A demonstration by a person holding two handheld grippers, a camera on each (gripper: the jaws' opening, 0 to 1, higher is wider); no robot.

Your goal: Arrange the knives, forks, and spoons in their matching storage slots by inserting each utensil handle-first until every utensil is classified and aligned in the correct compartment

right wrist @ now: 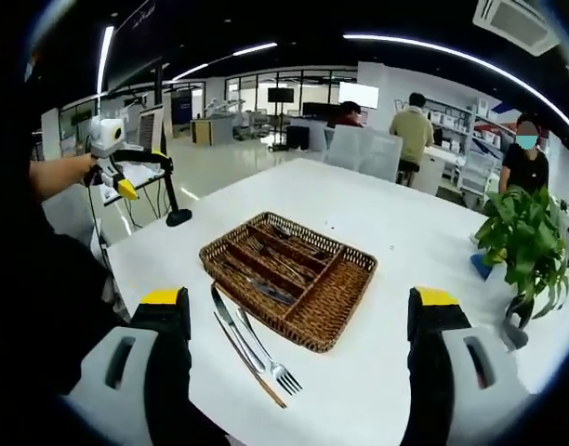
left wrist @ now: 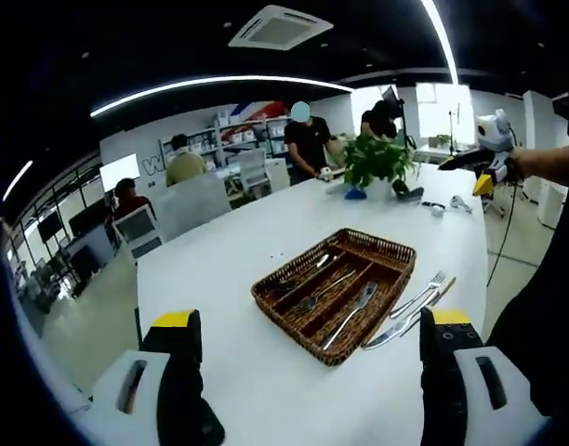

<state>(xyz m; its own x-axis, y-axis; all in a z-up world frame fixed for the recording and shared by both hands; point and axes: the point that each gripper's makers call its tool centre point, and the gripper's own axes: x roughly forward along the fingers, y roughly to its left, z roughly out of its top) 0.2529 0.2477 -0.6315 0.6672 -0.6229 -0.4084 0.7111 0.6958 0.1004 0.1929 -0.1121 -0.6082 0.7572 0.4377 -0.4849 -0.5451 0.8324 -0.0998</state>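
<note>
In the left gripper view, the left gripper (left wrist: 312, 339) was held above the white table (left wrist: 219, 251) with its jaws spread wide and nothing between them. In the right gripper view, the right gripper (right wrist: 298, 321) was likewise spread and empty, raised over the table's near edge. Both were judged to be in an approach posture — neither was near enough to any utensil to take hold of it.

The wicker cutlery tray (left wrist: 396, 265) lay on the table ahead of both grippers, its dividers forming long slots. Several utensils were already seated in the slots, among them a fork (left wrist: 351, 314) in the outer compartment. Just outside one long side of the tray, three loose pieces lay side by side on the bare table: a loose fork (right wrist: 266, 358), a table knife (right wrist: 224, 316) and a wooden-handled utensil (right wrist: 257, 376) whose type could not be determined. They were judged to be the remaining items to be sorted.

Farther out, a potted plant (right wrist: 526, 237) stood well apart from the tray — no obstruction to it. Seated and standing persons and office shelving were visible beyond the table. Nothing stood between the grippers and the loose utensils.
</note>
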